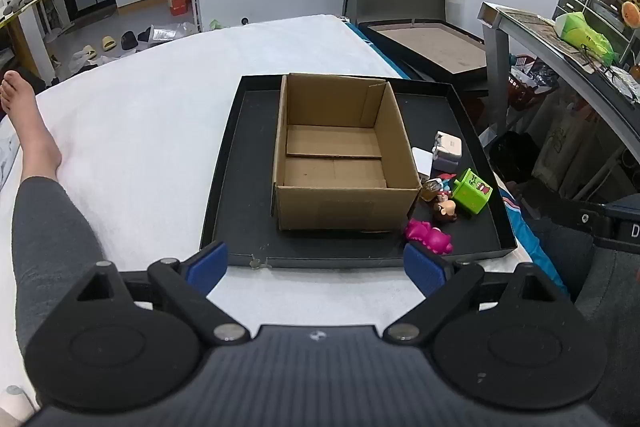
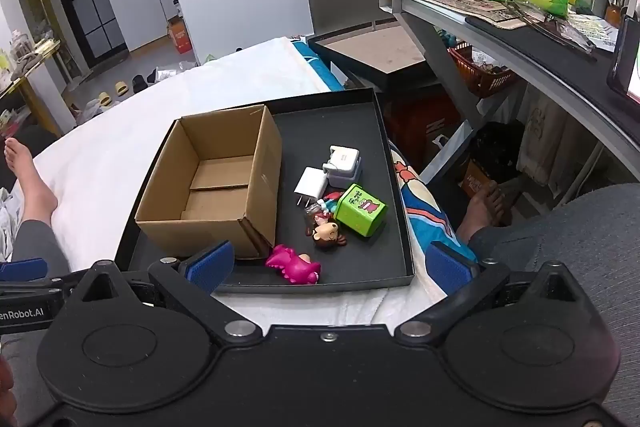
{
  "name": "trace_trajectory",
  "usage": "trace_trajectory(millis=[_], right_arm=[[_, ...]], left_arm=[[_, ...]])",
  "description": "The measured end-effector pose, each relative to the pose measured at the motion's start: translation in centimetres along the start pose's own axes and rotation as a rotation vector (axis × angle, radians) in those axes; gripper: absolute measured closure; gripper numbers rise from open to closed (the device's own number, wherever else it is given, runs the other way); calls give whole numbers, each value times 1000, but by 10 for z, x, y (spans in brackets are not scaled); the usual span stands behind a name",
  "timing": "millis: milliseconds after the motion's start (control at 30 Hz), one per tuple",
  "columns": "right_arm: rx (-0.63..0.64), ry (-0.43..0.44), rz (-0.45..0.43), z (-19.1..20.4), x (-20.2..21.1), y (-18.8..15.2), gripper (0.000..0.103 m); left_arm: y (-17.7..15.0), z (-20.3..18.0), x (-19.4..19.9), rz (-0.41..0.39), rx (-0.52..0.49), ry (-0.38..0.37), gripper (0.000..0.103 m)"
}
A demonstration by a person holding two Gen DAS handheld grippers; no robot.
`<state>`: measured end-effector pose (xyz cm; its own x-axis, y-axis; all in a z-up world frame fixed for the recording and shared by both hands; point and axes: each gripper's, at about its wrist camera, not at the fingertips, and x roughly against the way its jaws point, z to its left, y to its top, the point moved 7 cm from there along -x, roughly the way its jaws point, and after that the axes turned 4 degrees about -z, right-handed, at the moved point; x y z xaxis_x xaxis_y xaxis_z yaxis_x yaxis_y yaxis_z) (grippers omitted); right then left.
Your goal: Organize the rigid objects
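An empty open cardboard box [image 1: 340, 163] [image 2: 216, 183] stands in a shallow black tray [image 1: 240, 163] [image 2: 360, 131] on a white bed. To its right lie a pink dinosaur toy [image 1: 428, 235] [image 2: 294, 264], a brown-haired doll head [image 1: 445, 209] [image 2: 329, 235], a green cube [image 1: 472, 191] [image 2: 360, 209], a white plug adapter [image 2: 310, 183] and a white-and-lilac charger [image 1: 448, 149] [image 2: 343, 165]. My left gripper [image 1: 316, 269] is open and empty before the tray's near edge. My right gripper [image 2: 330, 267] is open and empty, near the pink dinosaur.
A person's leg and bare foot [image 1: 24, 131] lie on the bed at left. A grey desk [image 2: 500, 39] with clutter stands at right, with another foot [image 2: 486, 207] below it. A second black tray [image 1: 432, 43] lies beyond.
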<state>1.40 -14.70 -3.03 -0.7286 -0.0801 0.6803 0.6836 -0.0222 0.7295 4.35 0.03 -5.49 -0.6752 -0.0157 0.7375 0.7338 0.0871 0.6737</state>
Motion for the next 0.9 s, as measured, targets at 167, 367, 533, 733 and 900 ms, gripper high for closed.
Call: trace_trajectory(millis=[167, 367, 533, 733, 900], right_arm=[[-6, 0, -2, -1, 0, 0, 0], [-6, 6, -4, 1, 4, 3, 0], [-2, 5, -1, 3, 2, 5, 0], [3, 7, -3, 3, 1, 1, 0], [5, 8, 1, 3, 1, 0, 0]], left_arm=[[-2, 0, -1, 2, 5, 0, 9], [-1, 2, 5, -1, 0, -3, 9], [1, 0, 1, 5, -2, -3, 9], [0, -2, 3, 7, -5, -13, 9], [-1, -3, 3, 9, -7, -12, 9]])
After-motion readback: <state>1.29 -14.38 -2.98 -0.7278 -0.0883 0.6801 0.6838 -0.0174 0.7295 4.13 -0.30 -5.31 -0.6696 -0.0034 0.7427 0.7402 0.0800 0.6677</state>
